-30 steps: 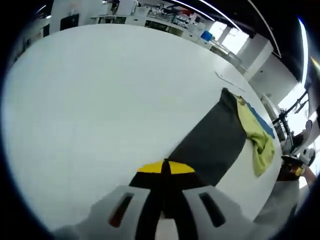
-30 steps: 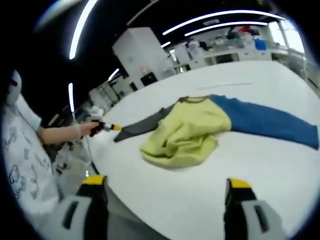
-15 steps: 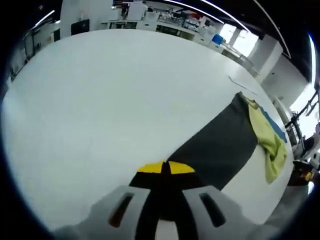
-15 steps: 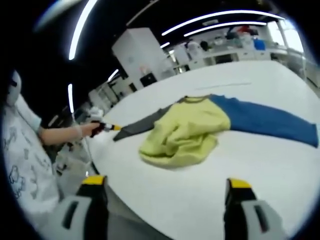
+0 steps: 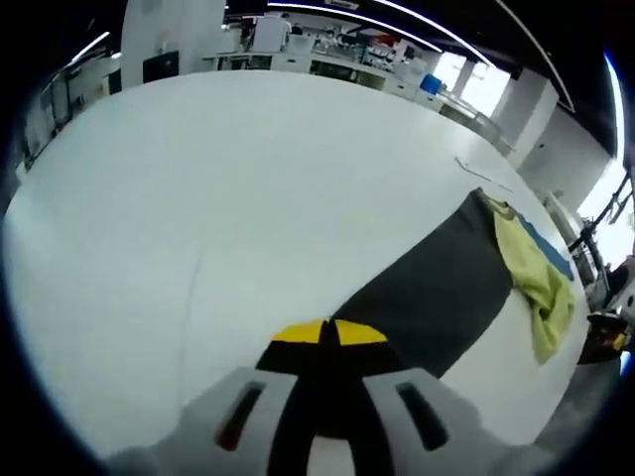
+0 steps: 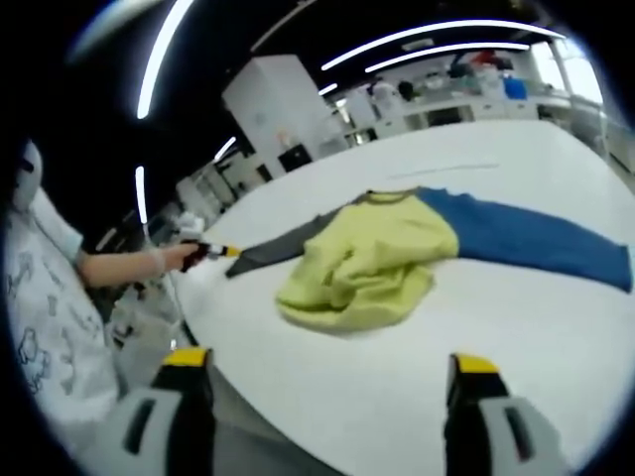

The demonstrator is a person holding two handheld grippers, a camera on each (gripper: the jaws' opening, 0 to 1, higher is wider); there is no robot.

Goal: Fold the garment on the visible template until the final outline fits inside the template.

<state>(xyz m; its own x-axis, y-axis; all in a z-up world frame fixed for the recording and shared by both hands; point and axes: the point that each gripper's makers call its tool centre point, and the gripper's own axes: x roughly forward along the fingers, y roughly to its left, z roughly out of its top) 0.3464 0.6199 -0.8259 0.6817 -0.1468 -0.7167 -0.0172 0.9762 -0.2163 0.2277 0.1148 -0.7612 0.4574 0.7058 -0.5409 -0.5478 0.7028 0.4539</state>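
Observation:
The garment lies on the white table (image 6: pixel 556 337): a crumpled yellow body (image 6: pixel 372 263), a blue sleeve (image 6: pixel 526 238) stretched to the right and a dark grey sleeve (image 6: pixel 283 246) stretched to the left. My left gripper (image 5: pixel 328 332) is shut on the end of the grey sleeve (image 5: pixel 437 288), which runs away from it to the yellow body (image 5: pixel 536 283). In the right gripper view the left gripper (image 6: pixel 213 251) shows at the table's left edge, held by a hand (image 6: pixel 149 260). My right gripper (image 6: pixel 329 362) stands open near the table's front edge, short of the garment, with nothing between its fingers.
A thin line (image 6: pixel 446 171) is marked on the table beyond the garment, and a faint line (image 5: pixel 189 297) runs on the table left of my left gripper. A person in a white printed shirt (image 6: pixel 45 307) stands at the left. Lab benches (image 5: pixel 327 59) line the far side.
The left gripper view has shifted a little, so the garment sits further off and a faint table line has come into view. The right gripper view is the same.

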